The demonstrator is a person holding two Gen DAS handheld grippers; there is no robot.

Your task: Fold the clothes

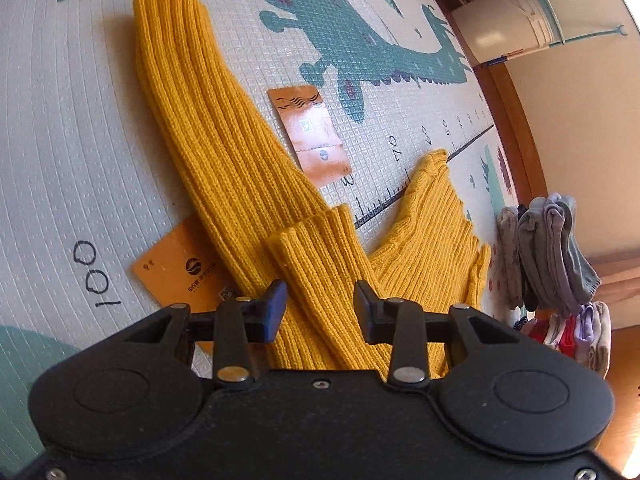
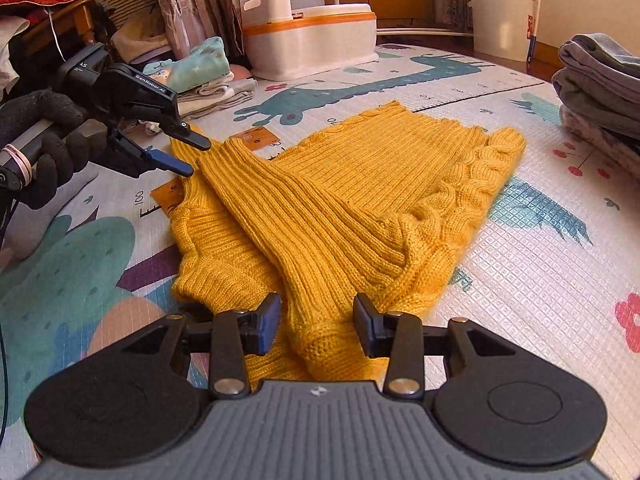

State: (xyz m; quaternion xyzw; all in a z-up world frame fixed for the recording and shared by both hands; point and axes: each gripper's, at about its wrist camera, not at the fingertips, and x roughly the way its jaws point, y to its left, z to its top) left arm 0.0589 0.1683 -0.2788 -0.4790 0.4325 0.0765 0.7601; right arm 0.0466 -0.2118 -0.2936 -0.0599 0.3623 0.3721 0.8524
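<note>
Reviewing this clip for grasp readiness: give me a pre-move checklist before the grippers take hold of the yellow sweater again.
1. Left gripper open: ok, jaws apart over the sleeve cuff.
2. Right gripper open: ok, jaws apart, with knit lying between them, not pinched.
3. Yellow sweater flat on the play mat: ok, one sleeve folded across the body.
4. Other sleeve folded in: not ok, it stretches out over the mat.
5. Orange cards clear of the sweater: not ok, one is partly under the sleeve.
6. Folded pile out of the way: ok, apart from the sweater.
</note>
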